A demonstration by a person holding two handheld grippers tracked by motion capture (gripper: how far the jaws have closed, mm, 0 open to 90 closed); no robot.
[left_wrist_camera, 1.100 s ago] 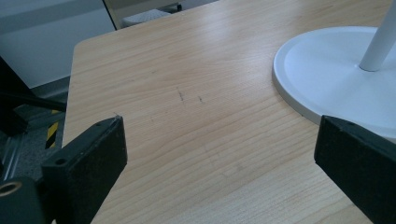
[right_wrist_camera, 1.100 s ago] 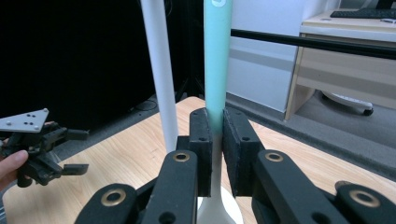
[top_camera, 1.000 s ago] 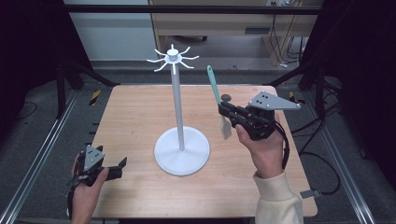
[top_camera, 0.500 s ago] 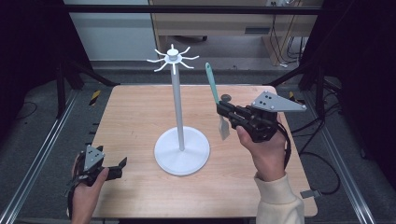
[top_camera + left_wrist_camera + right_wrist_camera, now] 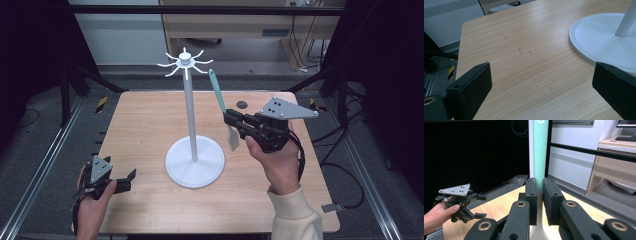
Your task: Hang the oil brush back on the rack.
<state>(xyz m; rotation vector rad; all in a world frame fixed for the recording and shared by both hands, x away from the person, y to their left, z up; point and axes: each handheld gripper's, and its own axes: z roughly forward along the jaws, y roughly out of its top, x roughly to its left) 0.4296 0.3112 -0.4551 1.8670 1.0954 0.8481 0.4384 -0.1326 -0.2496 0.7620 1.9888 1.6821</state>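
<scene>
A person's right gripper (image 5: 233,121) is clamped on a slim spatula with a teal-green handle and a pale blade (image 5: 220,102), holding it nearly upright above the right half of a light wooden table (image 5: 145,125), blade hanging down, handle tip tilted up and back toward the top of the stand. In the right gripper view the two black pads pinch the teal handle (image 5: 540,152) from either side.

Just left of it rises a white metal hanging stand (image 5: 190,110): a thin pole on a round base plate (image 5: 599,40), topped by a ring of short curved hooks (image 5: 184,62). The handle tip sits close beside the hooks on their right, apparently not touching.

The spatula looks light and stiff, its smooth handle likely slippery under the pads; the grip sits low on the handle, near the blade, which leaves the upper end free for a hook. The stand appears top-heavy enough to rock if the pole is knocked.

The left gripper (image 5: 127,178) rests at the table's near left corner, jaws apart and holding nothing, well clear of the base. Open tabletop lies on every side of the stand; a small dark round object (image 5: 242,104) sits at the far edge, behind the right gripper.
</scene>
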